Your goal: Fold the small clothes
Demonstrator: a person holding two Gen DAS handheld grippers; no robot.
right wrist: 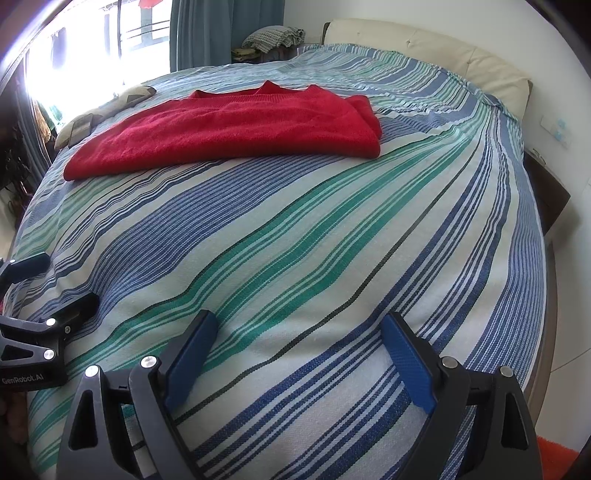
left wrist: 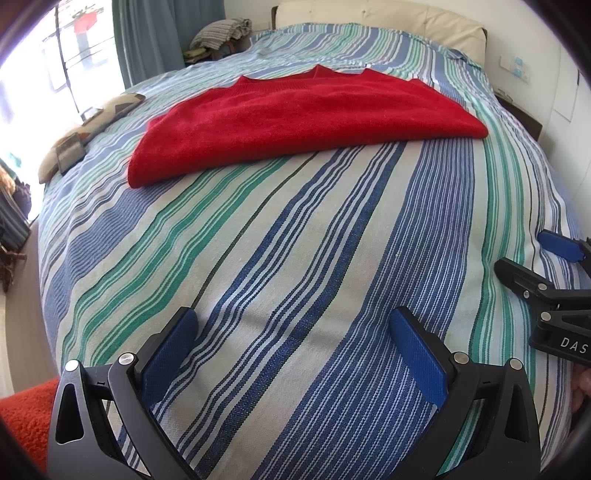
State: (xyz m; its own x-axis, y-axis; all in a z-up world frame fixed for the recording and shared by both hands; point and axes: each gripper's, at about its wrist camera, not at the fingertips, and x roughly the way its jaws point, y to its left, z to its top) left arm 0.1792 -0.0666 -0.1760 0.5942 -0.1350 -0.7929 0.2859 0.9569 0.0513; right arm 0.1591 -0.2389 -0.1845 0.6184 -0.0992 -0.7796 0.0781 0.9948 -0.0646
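Observation:
A red knitted sweater (left wrist: 295, 122) lies folded flat on the striped bedspread (left wrist: 295, 258), far ahead of both grippers; it also shows in the right wrist view (right wrist: 229, 129). My left gripper (left wrist: 293, 332) is open and empty, low over the bedspread near the bed's front. My right gripper (right wrist: 299, 336) is open and empty, beside it to the right. The right gripper shows at the right edge of the left wrist view (left wrist: 532, 251), the left gripper at the left edge of the right wrist view (right wrist: 55, 280). Both are well short of the sweater.
A patterned cushion (left wrist: 88, 133) with a dark phone-like object lies at the bed's left edge. A cream headboard (left wrist: 388, 26) stands behind. A dark nightstand (right wrist: 546, 192) is on the right. Folded cloth (left wrist: 221, 33) sits by the teal curtain. An orange rug (left wrist: 26, 424) lies below left.

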